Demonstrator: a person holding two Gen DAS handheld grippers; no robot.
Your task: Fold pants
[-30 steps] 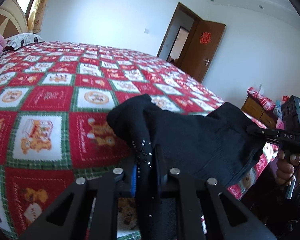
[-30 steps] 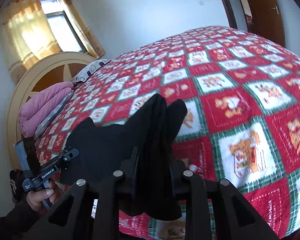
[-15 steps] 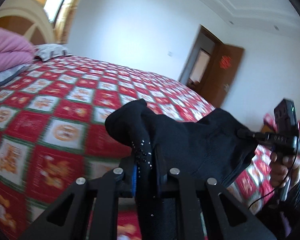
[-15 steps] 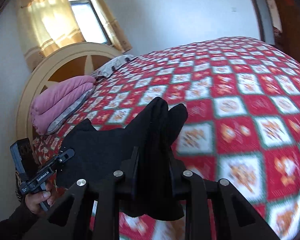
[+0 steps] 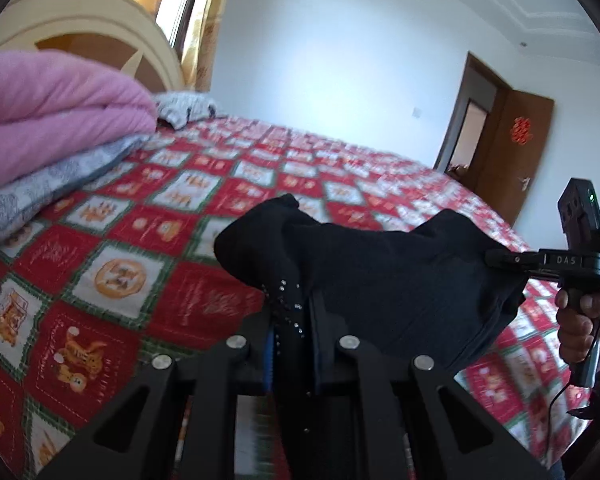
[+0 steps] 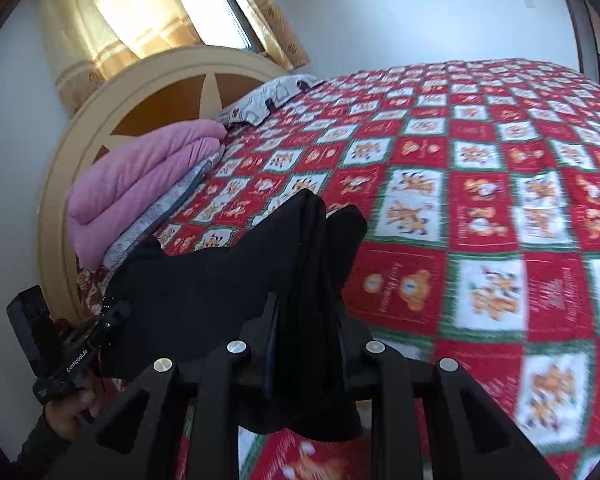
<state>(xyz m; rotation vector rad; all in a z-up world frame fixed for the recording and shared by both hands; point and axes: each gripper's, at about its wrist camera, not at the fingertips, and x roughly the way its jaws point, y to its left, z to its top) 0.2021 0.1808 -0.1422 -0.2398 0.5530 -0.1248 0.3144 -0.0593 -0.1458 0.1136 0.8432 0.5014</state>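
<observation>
The left gripper (image 5: 292, 344) is seen from its own camera at 6 o'clock of the frame, its jaws clamped together on a bunched fold of the black pants (image 5: 380, 280). The right gripper (image 6: 306, 340) is likewise seen at 6 o'clock of its own view, its jaws pinched on a thicker bundle of the same cloth. In the left view the right gripper is held at 3 o'clock, gripped around its handle by the right hand (image 5: 578, 320). In the right view the left gripper is held at 8 o'clock by the left hand (image 6: 70, 410), a dark sleeve (image 6: 36, 448) being visible below it.
</observation>
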